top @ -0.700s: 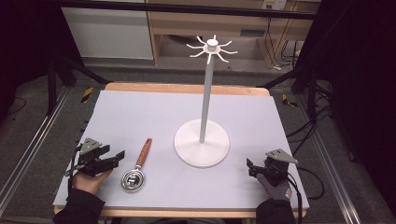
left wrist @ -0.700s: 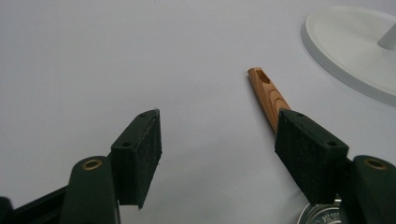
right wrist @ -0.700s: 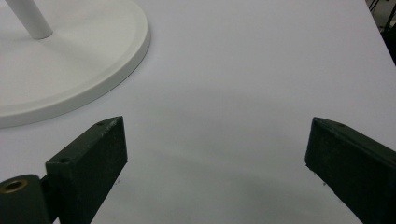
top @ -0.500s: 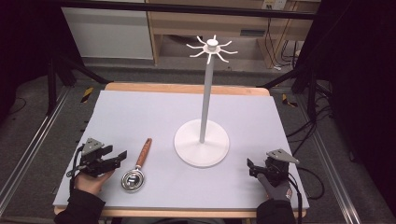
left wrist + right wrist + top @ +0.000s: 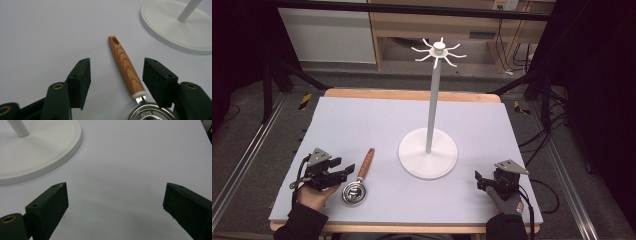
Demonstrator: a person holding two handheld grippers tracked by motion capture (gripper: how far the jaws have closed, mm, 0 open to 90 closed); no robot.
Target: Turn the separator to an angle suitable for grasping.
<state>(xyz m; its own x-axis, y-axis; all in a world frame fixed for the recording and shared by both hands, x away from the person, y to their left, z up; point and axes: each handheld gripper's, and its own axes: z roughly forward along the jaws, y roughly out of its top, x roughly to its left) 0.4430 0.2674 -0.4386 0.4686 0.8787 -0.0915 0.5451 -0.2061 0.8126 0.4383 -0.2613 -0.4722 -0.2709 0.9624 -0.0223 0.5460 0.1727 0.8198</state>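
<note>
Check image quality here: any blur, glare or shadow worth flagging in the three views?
High view: soft, dark surroundings. Left gripper view: wooden handle sharp, jaws slightly soft, no glare. Right gripper view: faint shadow on the table between the open jaws.

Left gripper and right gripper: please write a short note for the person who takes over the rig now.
Left gripper: open, empty, jaws either side of the measuring cup's wooden handle, not closed on it.
Right gripper: open, empty, over bare table near the white hook stand.
Measuring cup: lies flat on the table, left of the stand.
Done: nothing hung.
Left: probably grasp the handle, hang it on a hook.
</note>
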